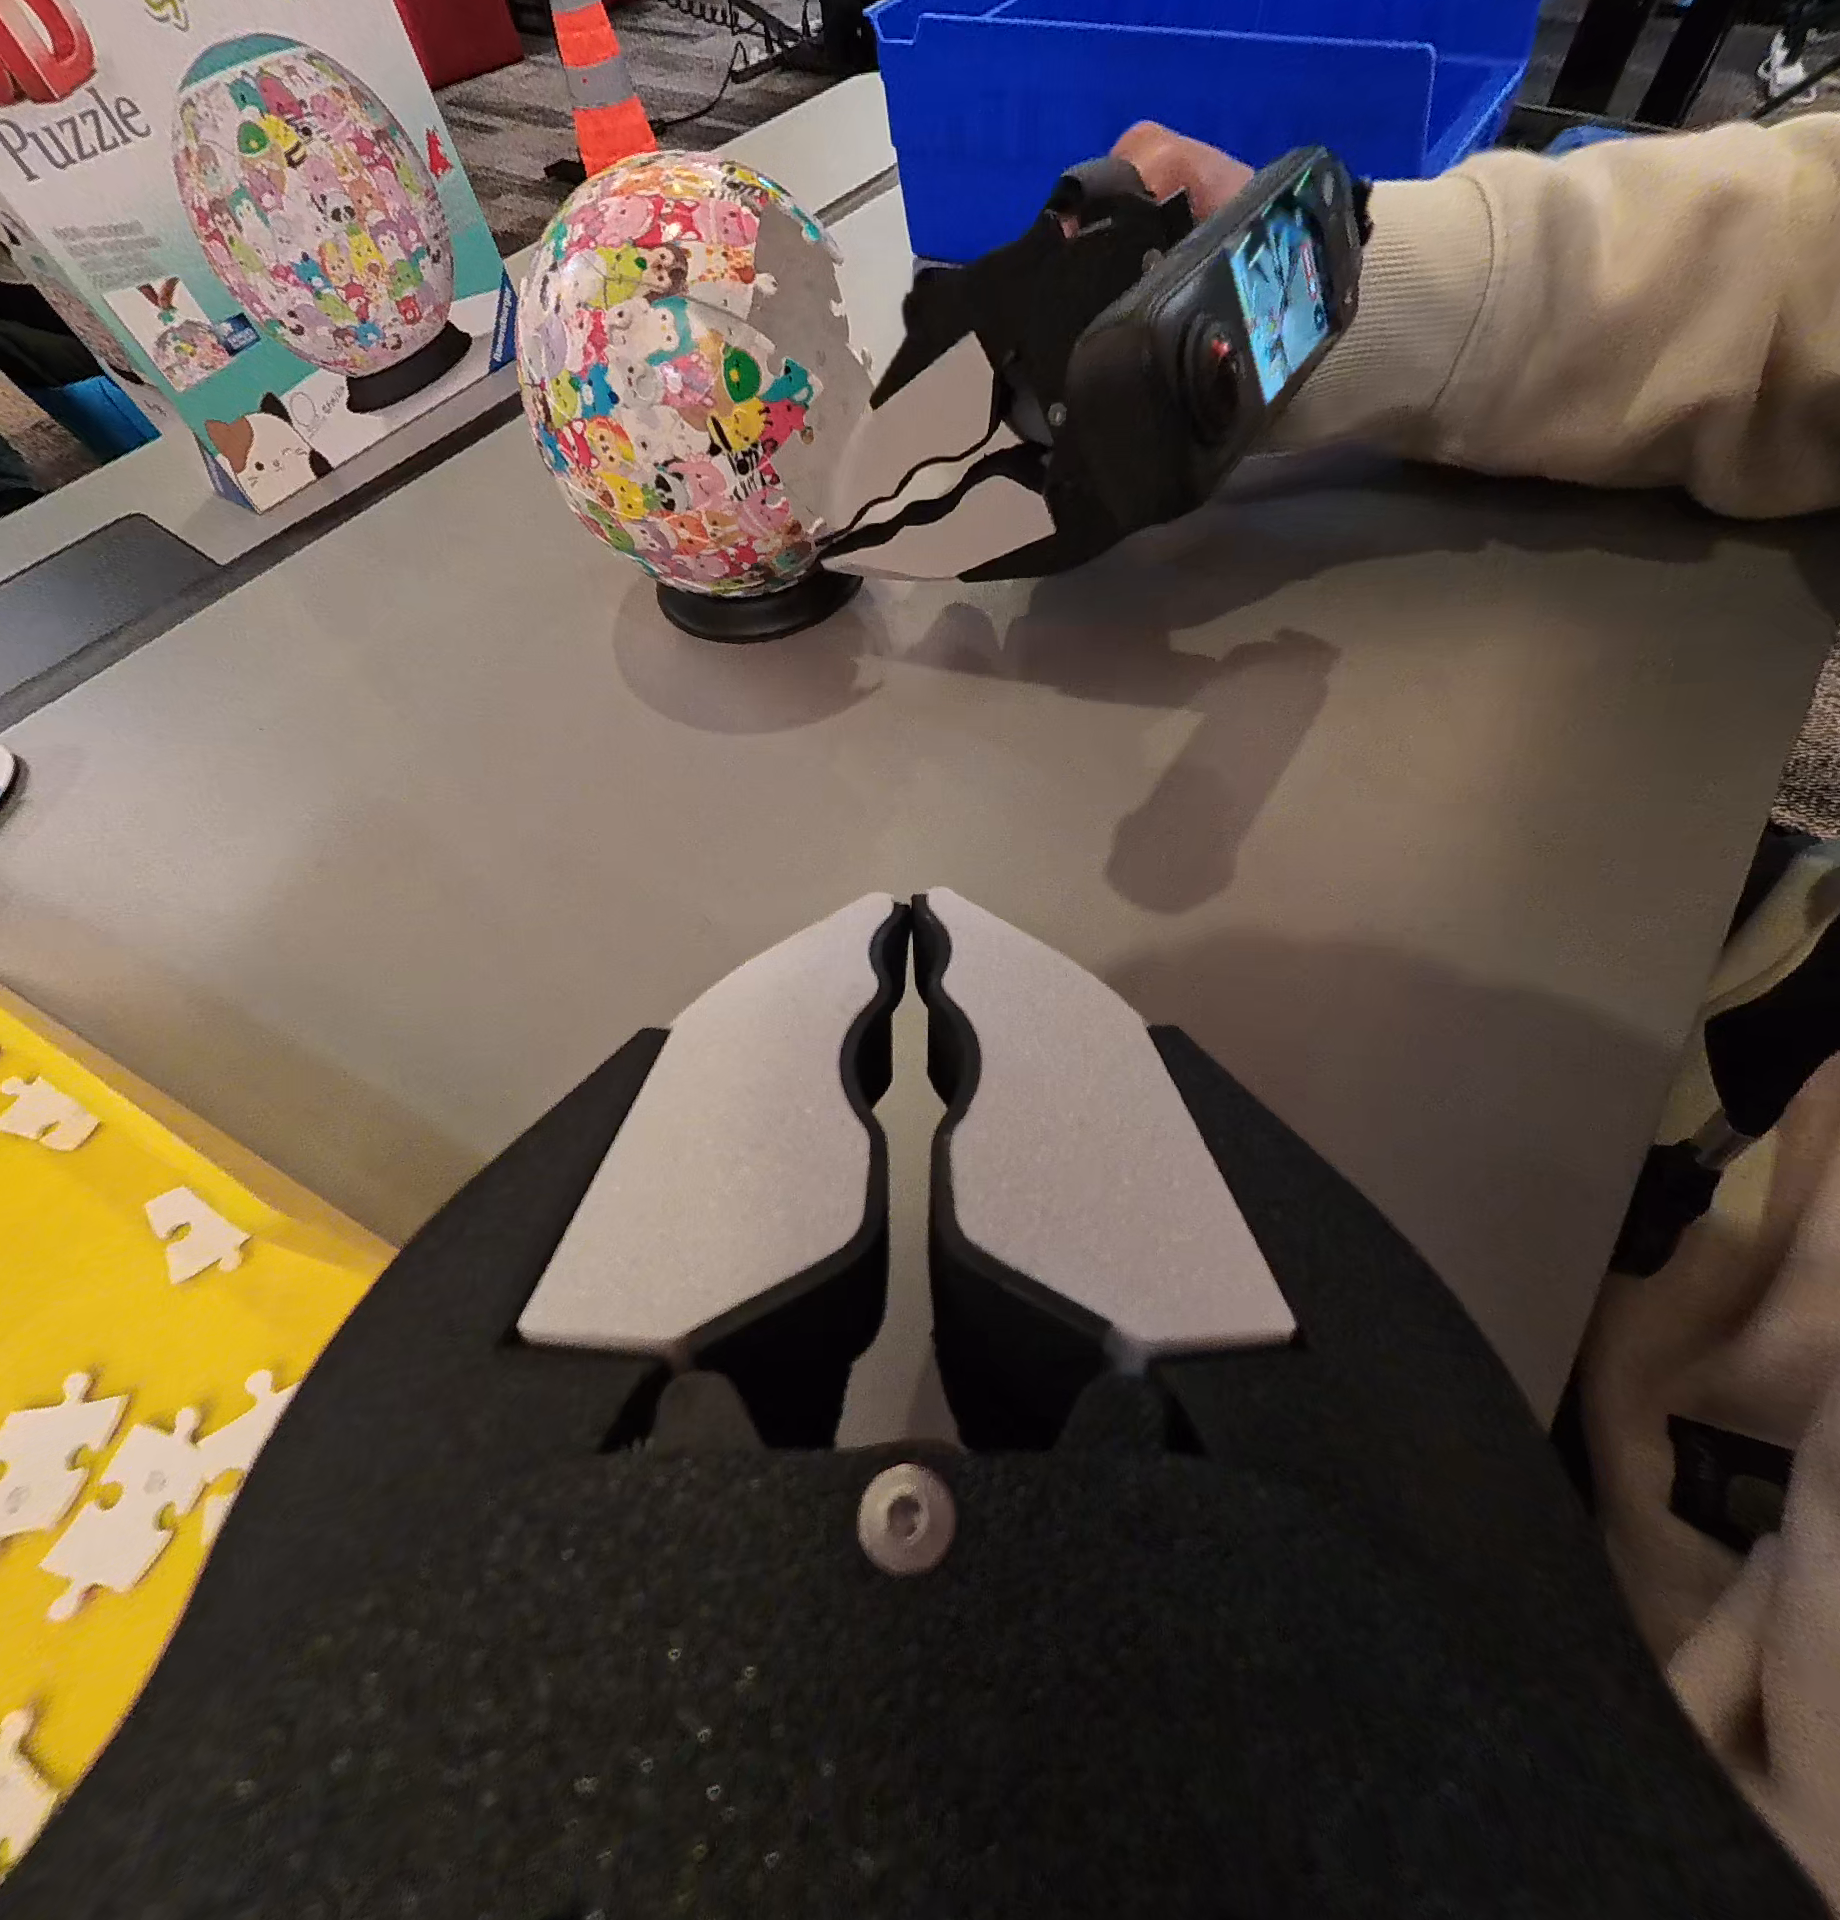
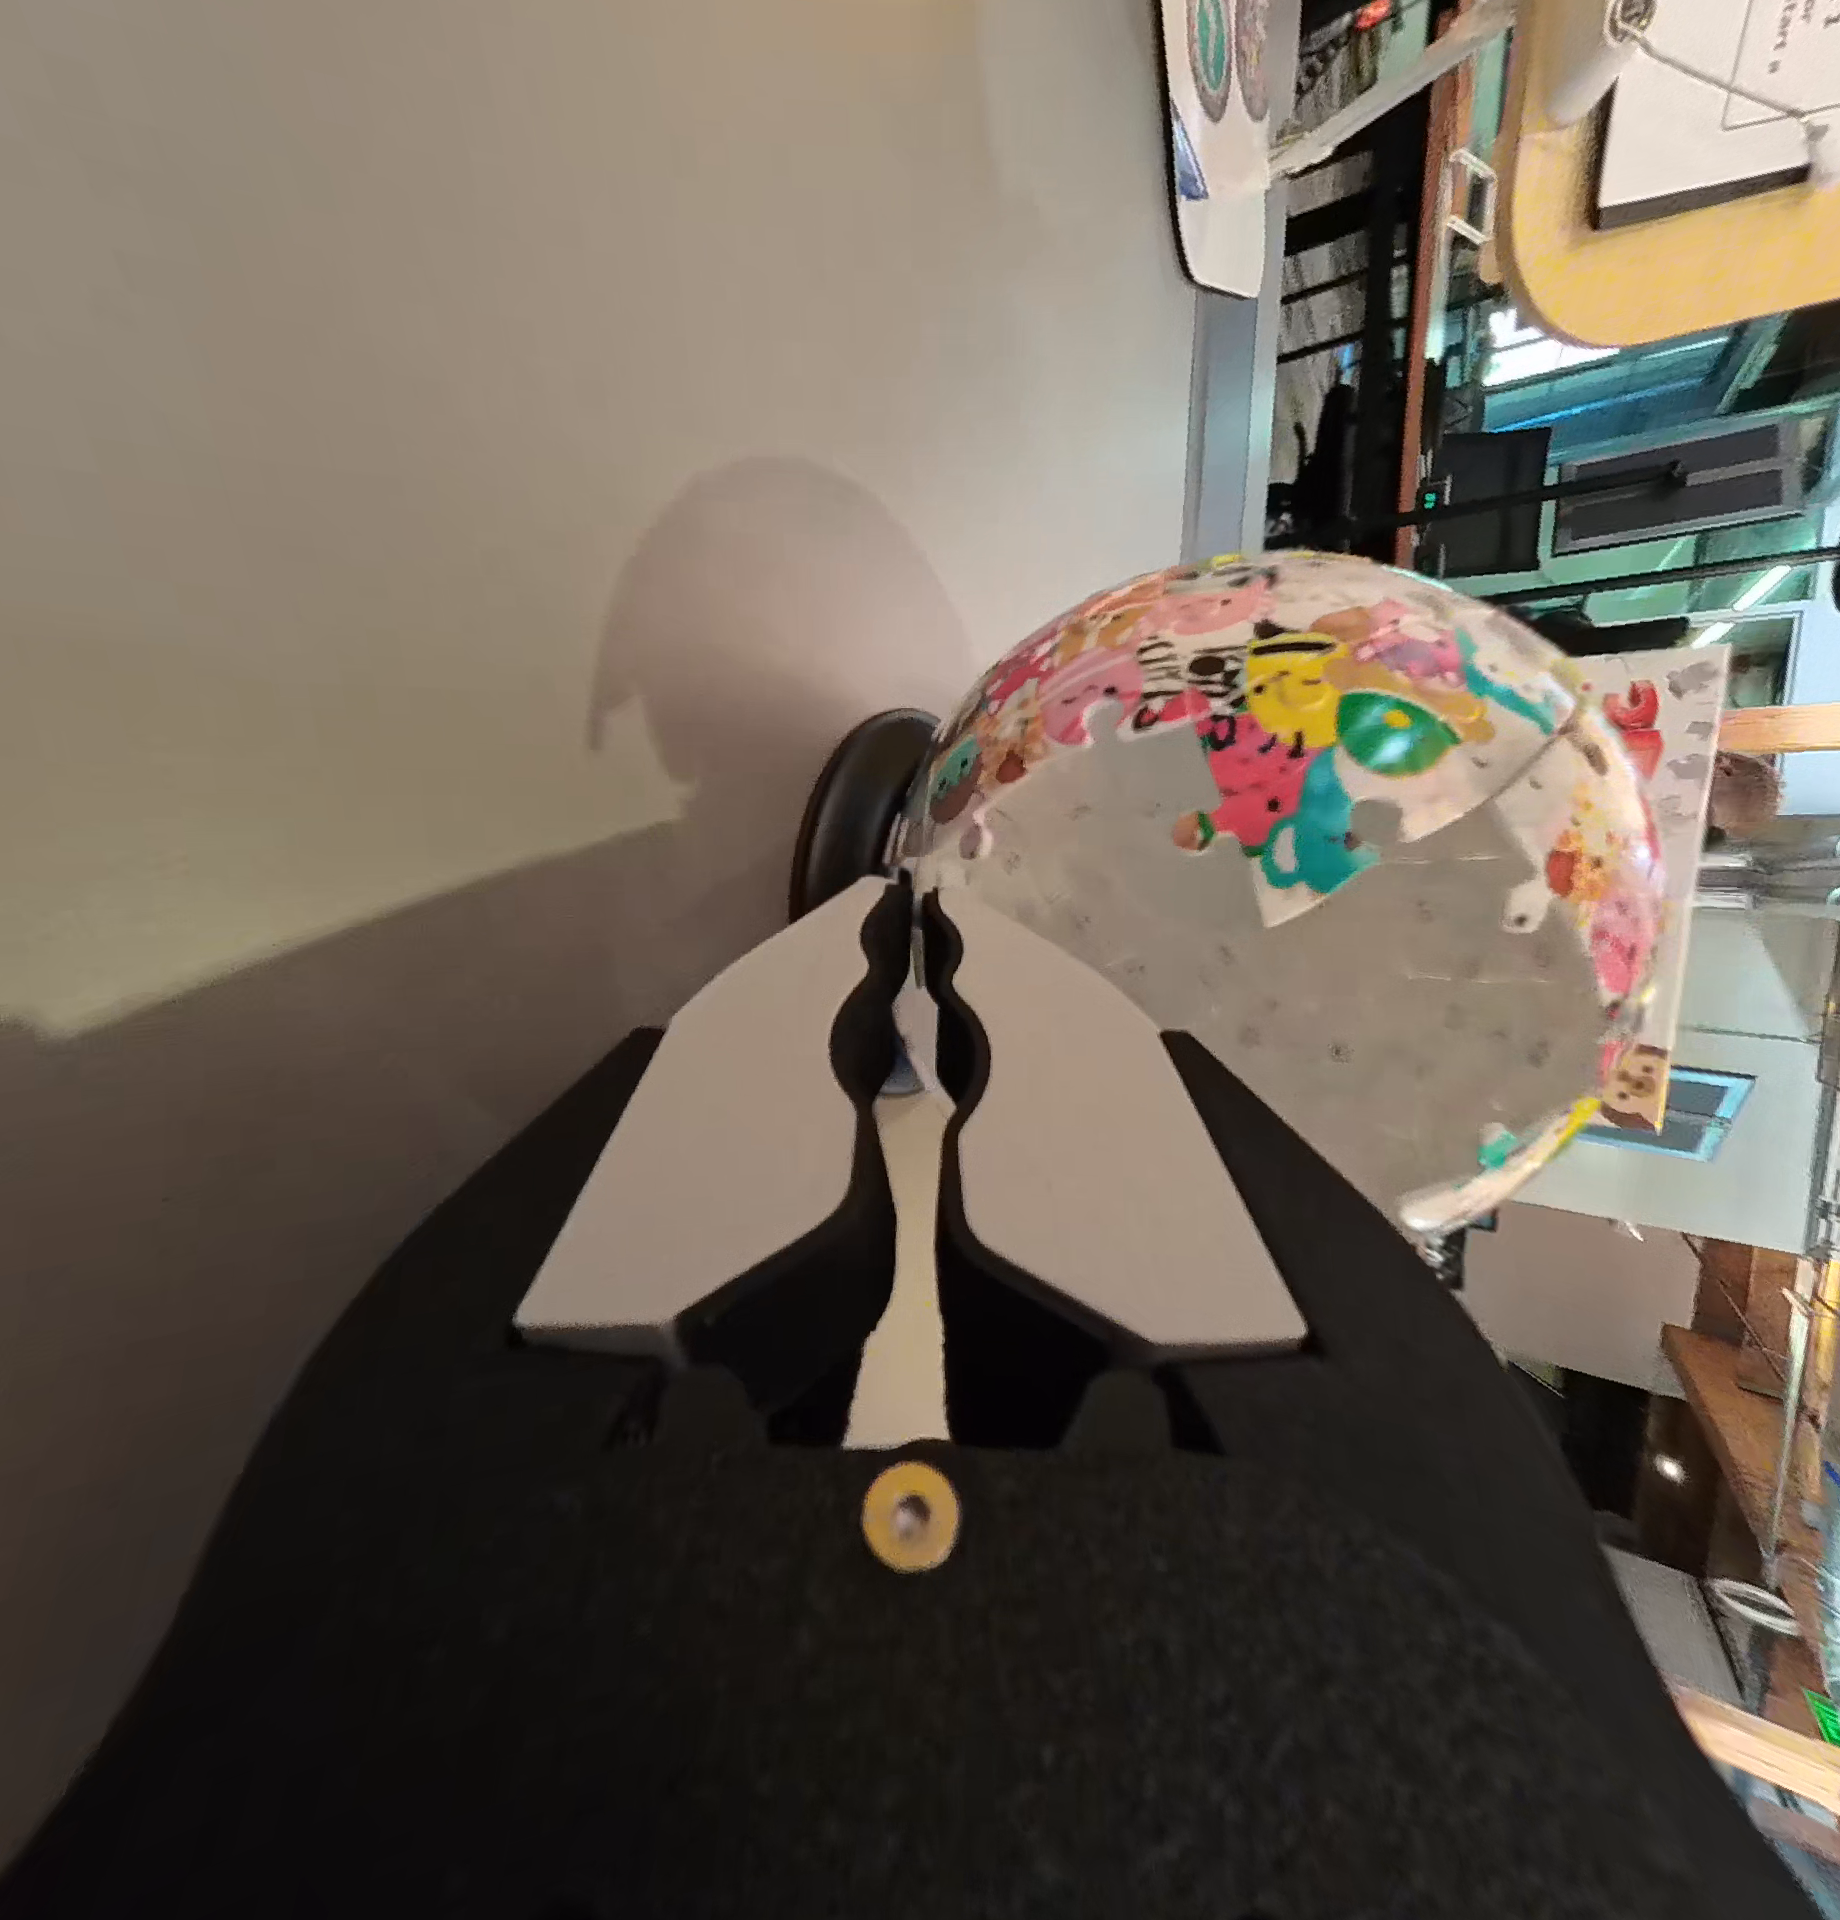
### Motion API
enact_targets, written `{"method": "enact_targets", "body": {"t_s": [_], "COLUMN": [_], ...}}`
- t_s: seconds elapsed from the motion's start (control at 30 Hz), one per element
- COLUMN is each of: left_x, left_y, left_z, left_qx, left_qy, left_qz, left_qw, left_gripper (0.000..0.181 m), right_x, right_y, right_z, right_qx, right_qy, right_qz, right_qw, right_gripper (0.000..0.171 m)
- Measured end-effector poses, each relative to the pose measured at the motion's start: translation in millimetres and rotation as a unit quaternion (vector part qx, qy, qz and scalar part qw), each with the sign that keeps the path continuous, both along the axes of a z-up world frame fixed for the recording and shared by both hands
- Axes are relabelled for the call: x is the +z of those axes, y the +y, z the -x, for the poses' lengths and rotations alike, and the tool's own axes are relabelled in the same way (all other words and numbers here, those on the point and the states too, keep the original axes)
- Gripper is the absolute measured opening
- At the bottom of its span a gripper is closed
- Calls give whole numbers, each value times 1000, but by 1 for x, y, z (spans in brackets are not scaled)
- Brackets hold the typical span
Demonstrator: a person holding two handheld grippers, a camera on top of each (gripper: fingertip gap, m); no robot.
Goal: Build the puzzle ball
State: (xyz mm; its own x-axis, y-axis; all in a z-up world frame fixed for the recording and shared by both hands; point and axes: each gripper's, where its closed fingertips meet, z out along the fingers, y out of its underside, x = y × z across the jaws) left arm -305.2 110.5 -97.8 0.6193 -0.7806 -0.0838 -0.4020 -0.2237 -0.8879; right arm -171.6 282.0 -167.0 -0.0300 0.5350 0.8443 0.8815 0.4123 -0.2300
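Mid-assembly: puzzle ball (image 1: 677, 384) standing upright on its black stand (image 1: 755, 608) on the grey table (image 1: 1311, 727), coloured shell covering the near and left faces, a large gap open on the right side showing the grey inside of the far pieces. Right gripper (image 1: 843, 540) tipped sideways at the low edge of that gap, just above the stand; jaws all but closed, and the right wrist view shows a thin sliver pinched between them (image 2: 913, 935), likely a puzzle piece, too edge-on to be sure. Judged step: seating a piece into the bottom rim of the gap. Next move calls for lining up tabs with the neighbours and pressing in gently without tipping the ball off the stand. Left gripper (image 1: 913, 909) over bare table, well apart from the ball, jaws closed tip to tip, nothing held. Counts: one ball, one stand, one yellow tray (image 1: 85, 1330) with roughly eight or nine loose white pieces (image 1: 194, 1231) visible, one puzzle box (image 1: 220, 239), one blue bin (image 1: 1186, 114), one orange cone (image 1: 604, 94).
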Motion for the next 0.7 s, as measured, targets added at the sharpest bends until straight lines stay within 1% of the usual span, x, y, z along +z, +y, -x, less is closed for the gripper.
{"method": "enact_targets", "body": {"t_s": [0.27, 0.47, 0.7], "left_x": [-2, -1, -1], "left_y": [1, 1, 1], "left_z": [0, 0, 0], "left_qx": [-1, 0, 0], "left_qy": [-1, -2, -2], "left_qz": [3, 3, 3], "left_qw": [1000, 1000, 1000], "left_gripper": [0, 0, 0], "right_x": [-8, -9, -8], "right_y": [1, 4, 2], "right_z": [-5, -5, -2], "right_qx": [1, -6, 3], "right_qy": [6, 13, 14], "right_qz": [76, 94, 98], "right_qw": [997, 996, 995], "right_gripper": [2, 2, 2]}}
